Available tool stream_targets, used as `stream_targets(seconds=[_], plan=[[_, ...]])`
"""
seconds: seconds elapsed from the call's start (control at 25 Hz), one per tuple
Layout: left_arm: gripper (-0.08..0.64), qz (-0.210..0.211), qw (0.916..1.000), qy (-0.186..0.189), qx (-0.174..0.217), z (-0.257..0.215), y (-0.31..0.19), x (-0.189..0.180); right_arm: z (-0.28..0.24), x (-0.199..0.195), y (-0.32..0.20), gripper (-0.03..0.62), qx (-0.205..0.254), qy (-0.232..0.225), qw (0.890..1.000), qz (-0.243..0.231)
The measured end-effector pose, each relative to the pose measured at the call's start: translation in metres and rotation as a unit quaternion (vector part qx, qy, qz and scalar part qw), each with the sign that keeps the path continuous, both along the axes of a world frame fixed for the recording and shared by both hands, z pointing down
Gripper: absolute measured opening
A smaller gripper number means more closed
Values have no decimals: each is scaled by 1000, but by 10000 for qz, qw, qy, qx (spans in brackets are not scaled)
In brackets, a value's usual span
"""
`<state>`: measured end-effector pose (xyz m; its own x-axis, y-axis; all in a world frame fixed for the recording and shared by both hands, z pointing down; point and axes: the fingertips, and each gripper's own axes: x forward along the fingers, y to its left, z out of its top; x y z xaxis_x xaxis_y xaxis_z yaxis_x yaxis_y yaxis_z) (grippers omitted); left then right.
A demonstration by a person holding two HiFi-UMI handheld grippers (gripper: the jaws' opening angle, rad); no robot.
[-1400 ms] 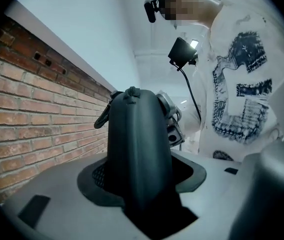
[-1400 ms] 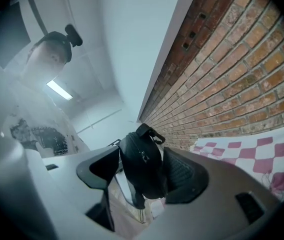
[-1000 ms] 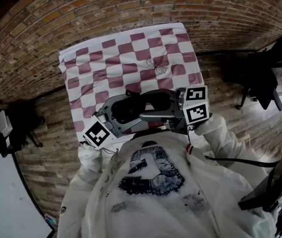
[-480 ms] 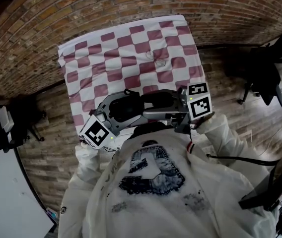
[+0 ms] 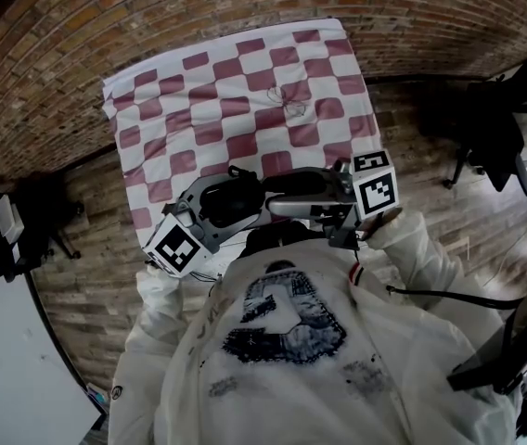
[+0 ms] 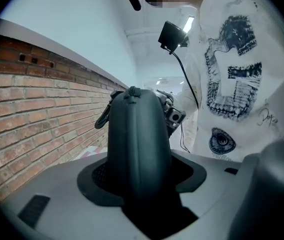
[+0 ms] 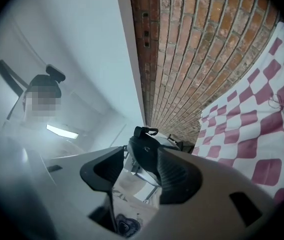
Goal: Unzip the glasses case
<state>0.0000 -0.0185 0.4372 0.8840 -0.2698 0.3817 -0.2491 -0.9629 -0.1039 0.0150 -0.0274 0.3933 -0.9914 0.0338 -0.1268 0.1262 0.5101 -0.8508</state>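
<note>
Clamping the glasses case [image 6: 137, 134] across its body: left hand-held gripper [image 6: 139, 180], both jaws pressed onto the dark shell, one to each side.

Glasses case: dark, rounded, hard-looking shell. It is held off the table, in front of the person's chest, above the near edge of the cloth. In the head view the case [image 5: 226, 202] sits inside the left hand-held gripper [image 5: 250, 200] and runs towards the right one. A small tab [image 6: 132, 91] stands at its far end and a loop [image 6: 102, 119] hangs at one side. Whether the zip is open cannot be told.

Right hand-held gripper [image 7: 139, 173]: pointed at the case's end from the opposite side. Its jaws are apart and have just been closing. The end of the case [image 7: 144, 151] shows between the tips, with a clear gap at one pad, so there is no grip. In the head view this gripper [image 5: 277, 202] lies roughly level, its marker cube [image 5: 375, 188] towards the person's right sleeve.

Table: covered by a red-and-white chequered cloth [image 5: 199, 109].

On the cloth, well apart from the case: one thin wire item [image 5: 291, 107], too small to identify.

Surroundings: brick wall [image 7: 192, 59] behind the table and a black chair [image 5: 495, 128] to the right.

Person: white printed top [image 5: 282, 341].
</note>
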Motion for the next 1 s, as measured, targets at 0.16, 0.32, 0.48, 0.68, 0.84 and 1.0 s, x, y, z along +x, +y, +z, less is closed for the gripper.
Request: stream_targets(seconds=[0.16,0.32,0.48,0.68,0.84,1.0], plan=[[264,-34,10000,45,-3,4,1,-1,3,2,0,187,-58,29,10000,12],[264,-13,10000,-6,23,4,3,0,3,4,-3,178,-66,29,10000,59],[264,12,10000,-49,31,5,4,-1,3,4,-6,170,-121,19,9999,93],[264,-37,10000,-57,42,6,3,-4,3,5,-7,153,-384,-140,9991,105],[264,1,9995,-298,69,10,3,-6,1,7,-9,143,-608,-327,9975,131],[264,37,9992,-392,99,14,4,-6,1,5,-9,137,-630,-331,9974,121]])
